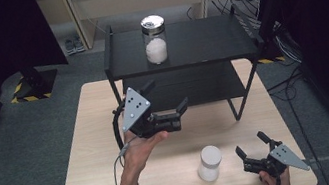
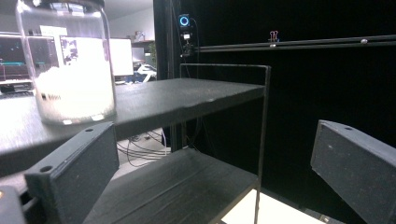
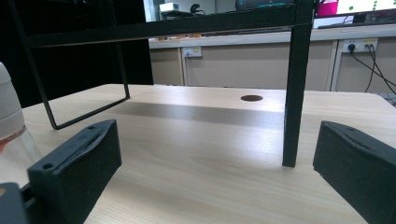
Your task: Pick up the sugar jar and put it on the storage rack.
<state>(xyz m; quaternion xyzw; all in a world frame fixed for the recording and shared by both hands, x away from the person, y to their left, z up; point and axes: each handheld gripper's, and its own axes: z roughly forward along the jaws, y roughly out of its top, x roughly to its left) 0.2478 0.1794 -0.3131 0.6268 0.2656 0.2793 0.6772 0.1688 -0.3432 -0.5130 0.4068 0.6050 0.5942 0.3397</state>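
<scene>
Hovering raised, the left tool [image 1: 168,103] gapes empty; the right tool [image 1: 252,143] likewise, low.

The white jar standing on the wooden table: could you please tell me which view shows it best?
The high view: the white jar stands whole and upright on the table, between the two grippers. The right gripper view catches just a sliver of its side at the left edge; the left gripper view faces the black shelf instead.

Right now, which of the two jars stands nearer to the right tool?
The white jar on the table, just left of the right tool. The other, a glass jar with a shiny lid, stands far off on the black shelf.
</scene>
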